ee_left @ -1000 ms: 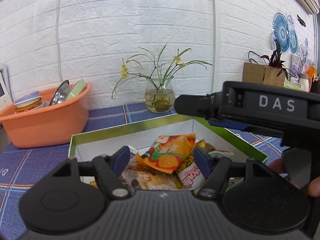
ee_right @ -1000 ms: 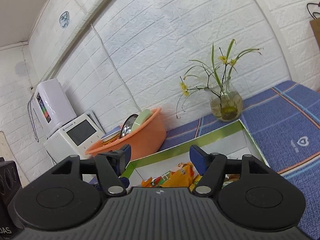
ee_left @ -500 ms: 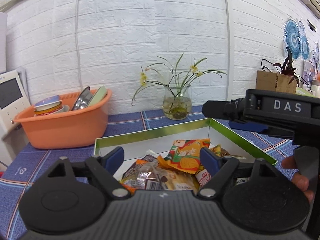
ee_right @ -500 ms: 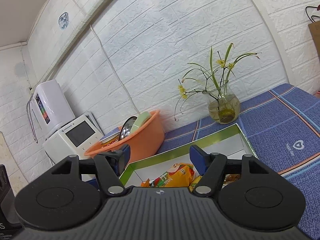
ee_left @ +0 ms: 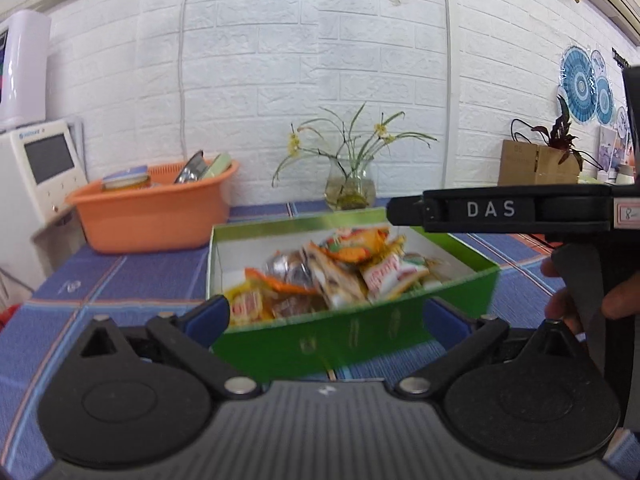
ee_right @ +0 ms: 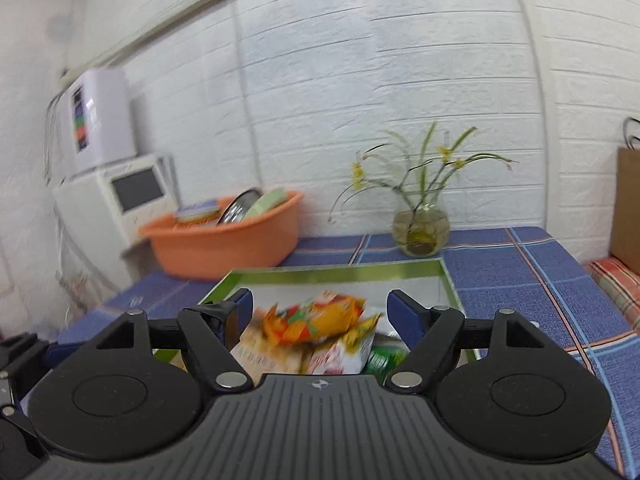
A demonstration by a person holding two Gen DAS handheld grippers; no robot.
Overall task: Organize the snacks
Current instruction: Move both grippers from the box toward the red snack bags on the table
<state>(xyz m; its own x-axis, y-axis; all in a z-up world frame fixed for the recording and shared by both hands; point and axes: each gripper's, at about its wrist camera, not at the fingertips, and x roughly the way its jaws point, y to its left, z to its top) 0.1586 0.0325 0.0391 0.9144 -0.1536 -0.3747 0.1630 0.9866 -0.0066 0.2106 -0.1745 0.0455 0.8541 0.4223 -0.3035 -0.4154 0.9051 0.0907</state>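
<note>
My left gripper [ee_left: 326, 316] is spread wide and empty, its fingers either side of the near wall of the green box [ee_left: 352, 332]. My right gripper [ee_right: 320, 312] is also apart, holding nothing — poised over the snack packets [ee_right: 316, 316] heaped inside that box. The box sits on the blue-checked desk [ee_left: 100, 280], the orange basin [ee_left: 152, 216] and flower vase [ee_left: 350, 188] behind it.

Snack packets [ee_left: 340, 272], orange, yellow and silver, lie heaped inside the open green box [ee_left: 360, 332]
</note>
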